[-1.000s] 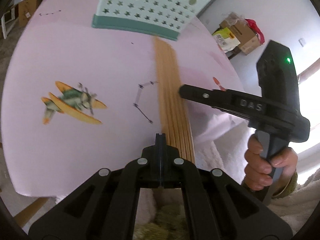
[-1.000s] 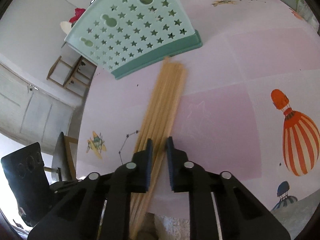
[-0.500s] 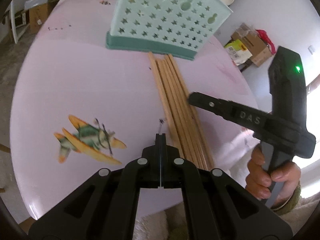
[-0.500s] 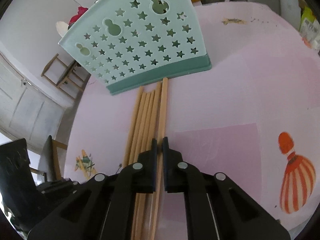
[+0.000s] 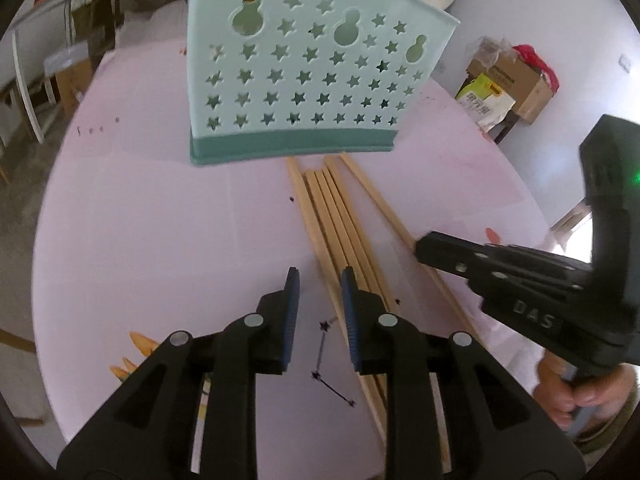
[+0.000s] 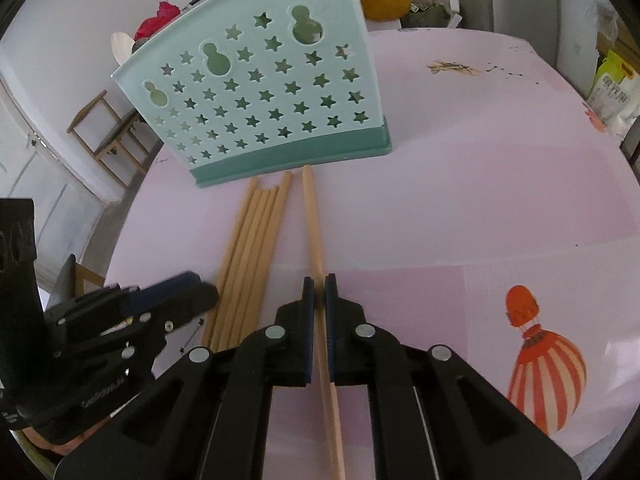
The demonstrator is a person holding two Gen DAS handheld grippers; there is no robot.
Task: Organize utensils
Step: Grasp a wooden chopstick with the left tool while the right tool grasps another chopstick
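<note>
1. Right gripper (image 6: 319, 280) jaws clamped on one chopstick (image 6: 312, 220); its near end runs under the gripper and is cut off by the frame.
2. Left gripper (image 5: 319, 274) jaws have just been opening, nothing between them; they hide part of the chopstick bundle (image 5: 340, 224).
3. Bundle lies mid-surface (image 5: 140, 220), far tips at the mint holder (image 5: 296, 80) base; holder contents not visible.
</note>
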